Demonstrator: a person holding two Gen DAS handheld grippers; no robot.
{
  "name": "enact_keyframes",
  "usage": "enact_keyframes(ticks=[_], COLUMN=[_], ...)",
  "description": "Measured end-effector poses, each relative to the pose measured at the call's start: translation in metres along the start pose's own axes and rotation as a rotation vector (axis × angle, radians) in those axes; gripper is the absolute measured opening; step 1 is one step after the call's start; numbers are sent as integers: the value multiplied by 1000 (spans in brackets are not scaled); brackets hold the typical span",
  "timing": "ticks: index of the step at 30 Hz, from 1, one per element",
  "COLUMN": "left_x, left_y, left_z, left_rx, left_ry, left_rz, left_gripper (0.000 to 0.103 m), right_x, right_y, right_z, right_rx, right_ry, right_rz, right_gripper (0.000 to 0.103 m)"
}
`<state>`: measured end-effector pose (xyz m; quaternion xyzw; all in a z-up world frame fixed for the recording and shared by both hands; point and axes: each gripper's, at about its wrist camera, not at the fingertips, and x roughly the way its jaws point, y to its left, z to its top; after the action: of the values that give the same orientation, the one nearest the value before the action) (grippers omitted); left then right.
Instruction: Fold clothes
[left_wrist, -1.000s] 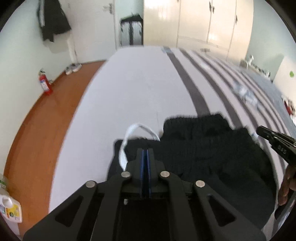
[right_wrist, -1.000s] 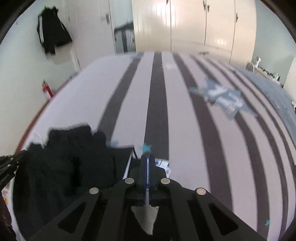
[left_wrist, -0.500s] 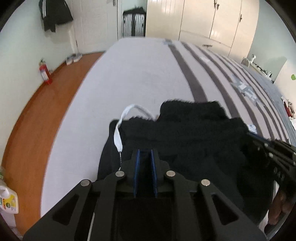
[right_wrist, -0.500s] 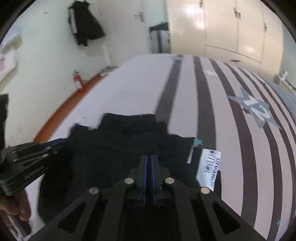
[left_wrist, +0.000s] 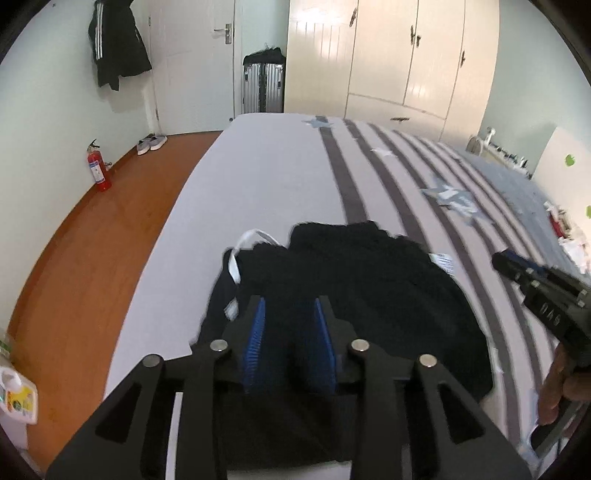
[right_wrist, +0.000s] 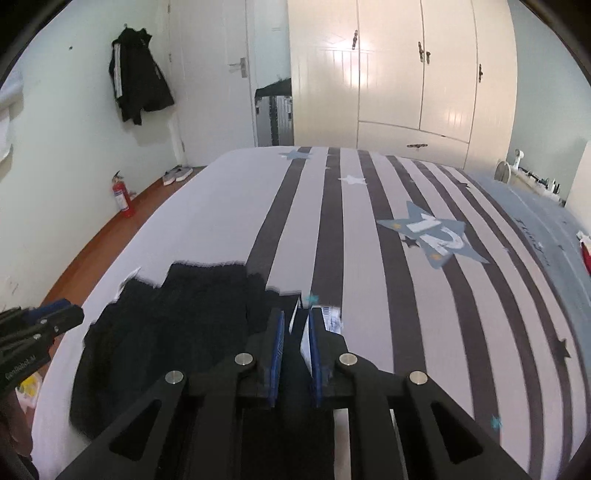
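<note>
A black garment (left_wrist: 354, 280) lies folded on the striped bed sheet (left_wrist: 273, 177), with a white drawstring (left_wrist: 240, 251) at its left edge and a white label (left_wrist: 445, 263) at its right. My left gripper (left_wrist: 290, 306) is open just above the garment's near left part. My right gripper (right_wrist: 296, 321) is open over the garment's right edge (right_wrist: 177, 306), next to the white label (right_wrist: 330, 316). The right gripper shows at the right of the left wrist view (left_wrist: 506, 260). The left gripper shows at the left of the right wrist view (right_wrist: 70, 314).
The bed's left edge drops to a wooden floor (left_wrist: 92, 240). A red fire extinguisher (left_wrist: 98, 168) and shoes (left_wrist: 151, 143) stand by the wall. A detergent bottle (left_wrist: 18, 398) is at the near left. A suitcase (left_wrist: 264, 83) and wardrobes (left_wrist: 406, 55) are beyond the bed.
Both grippers were shut on the garment and have opened, letting it go. The right gripper has swung back to the right, off the middle of the garment.
</note>
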<state>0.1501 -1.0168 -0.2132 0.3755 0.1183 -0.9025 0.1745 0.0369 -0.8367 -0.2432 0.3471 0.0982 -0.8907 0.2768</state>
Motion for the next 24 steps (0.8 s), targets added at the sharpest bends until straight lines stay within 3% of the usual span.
enact_keyframes(ticks=[5, 7, 9, 13, 15, 17, 24], left_x=[-56, -84, -111, -167, -191, -212, -260], left_y=[-19, -27, -33, -49, -58, -66, -83], left_z=[-31, -43, -56, -80, -90, -102, -141], left_rx=[-26, -25, -33, -37, -38, -40, -32], left_ry=[-32, -60, -89, -125, -121, -127, -156], left_rz=[4, 19, 28, 57, 83, 94, 131], left_gripper=[30, 34, 46, 61, 68, 79, 89], right_x=[-51, -77, -100, -155, -183, -205, -262], right_y=[10, 12, 13, 14, 13, 13, 14], right_z=[-30, -44, -55, -73, -80, -88, -120], right_rx=[-25, -24, -12, -12, -7, -3, -25], right_ry=[-9, -28, -47, -91, -113, -130, -126], right_rz=[16, 15, 24, 42, 57, 63, 84], right_gripper=[16, 23, 41, 53, 69, 76, 81])
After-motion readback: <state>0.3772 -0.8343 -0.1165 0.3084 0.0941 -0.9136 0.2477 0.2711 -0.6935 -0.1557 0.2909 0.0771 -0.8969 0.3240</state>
